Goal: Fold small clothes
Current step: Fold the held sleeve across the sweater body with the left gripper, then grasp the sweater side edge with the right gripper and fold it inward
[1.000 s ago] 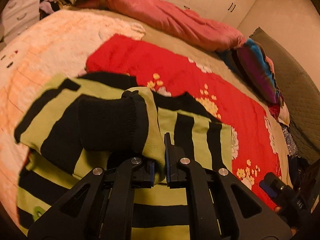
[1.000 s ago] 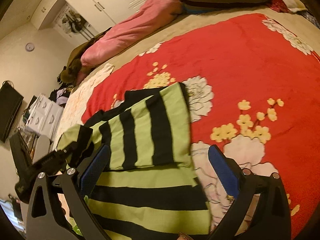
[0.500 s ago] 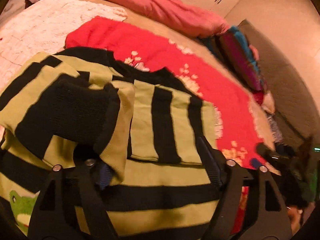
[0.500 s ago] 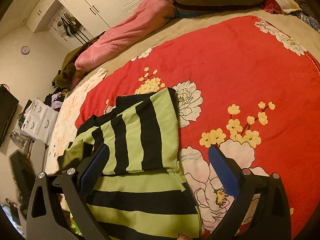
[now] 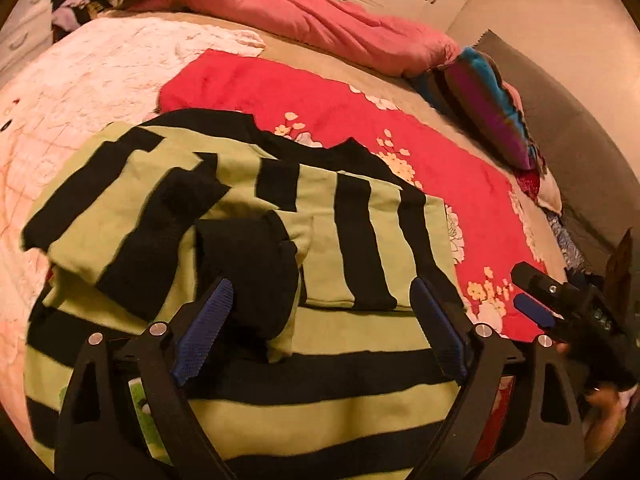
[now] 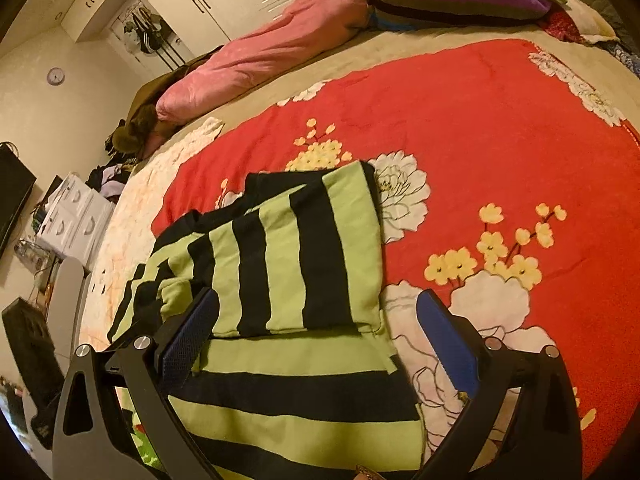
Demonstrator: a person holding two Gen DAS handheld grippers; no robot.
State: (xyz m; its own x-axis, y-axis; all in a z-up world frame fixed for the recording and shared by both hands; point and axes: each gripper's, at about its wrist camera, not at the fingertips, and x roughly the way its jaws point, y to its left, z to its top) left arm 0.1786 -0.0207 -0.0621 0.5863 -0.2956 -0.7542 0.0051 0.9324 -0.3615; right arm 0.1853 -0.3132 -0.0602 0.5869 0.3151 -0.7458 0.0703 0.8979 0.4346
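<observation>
A green-and-black striped sweater (image 5: 352,232) lies flat on the bed, both sleeves folded in over its body. My left gripper (image 5: 320,320) hovers over its lower part with its jaws opening. The left sleeve's black cuff (image 5: 248,268) lies loose between the fingers, and no pad presses it. In the right wrist view my right gripper (image 6: 318,340) stands open over the sweater's (image 6: 296,248) right edge with nothing gripped. The right gripper (image 5: 530,296) also shows at the right edge of the left wrist view, a hand behind it.
The sweater rests on a red floral blanket (image 6: 500,128), with a pale blanket (image 5: 100,80) to its left. A pink quilt (image 5: 320,20) and a striped pillow (image 5: 492,108) lie along the far side. White drawers (image 6: 76,216) stand beside the bed.
My left gripper was shut on the sleeve's cuff. It has let go and opened wide, and the sleeve now lies on the sweater's body. The right gripper stayed open and about in place.
</observation>
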